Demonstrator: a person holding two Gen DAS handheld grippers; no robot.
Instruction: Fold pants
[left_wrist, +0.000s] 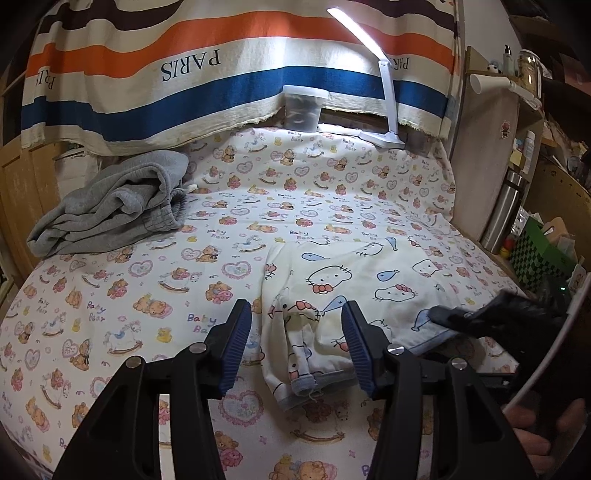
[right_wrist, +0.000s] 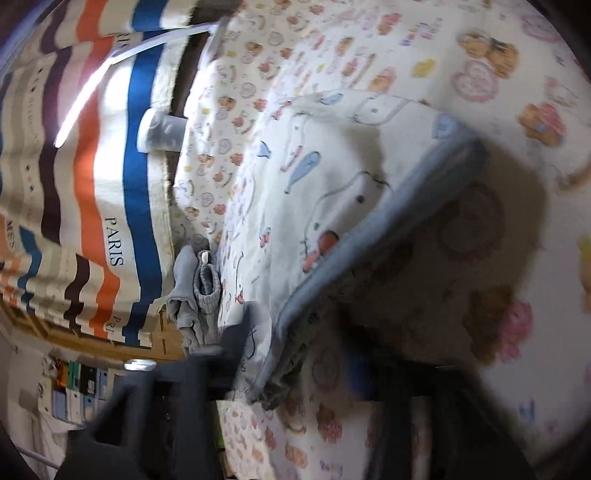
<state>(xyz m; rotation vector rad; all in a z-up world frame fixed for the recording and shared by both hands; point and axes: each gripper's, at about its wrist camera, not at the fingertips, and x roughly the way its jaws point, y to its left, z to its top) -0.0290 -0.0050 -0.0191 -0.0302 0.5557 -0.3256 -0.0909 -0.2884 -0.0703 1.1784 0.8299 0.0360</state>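
Observation:
Cream cartoon-cat print pants (left_wrist: 354, 280) with a pale blue hem lie folded on the bear-print sheet (left_wrist: 147, 280). My left gripper (left_wrist: 295, 343) is open, its blue-padded jaws standing either side of the pants' near leg cuff, above it. My right gripper (left_wrist: 450, 317) comes in from the right in the left wrist view and is shut on the pants' blue-edged hem (right_wrist: 369, 236), lifting that edge off the sheet; in the right wrist view the gripper (right_wrist: 273, 354) is blurred and rolled sideways.
A heap of grey sweatpants (left_wrist: 110, 210) lies at the back left. A striped PARIS cloth (left_wrist: 192, 66) hangs behind. A white desk lamp (left_wrist: 384, 96) and a clear container (left_wrist: 303, 107) stand at the back. Shelves (left_wrist: 524, 147) with bottles stand at right.

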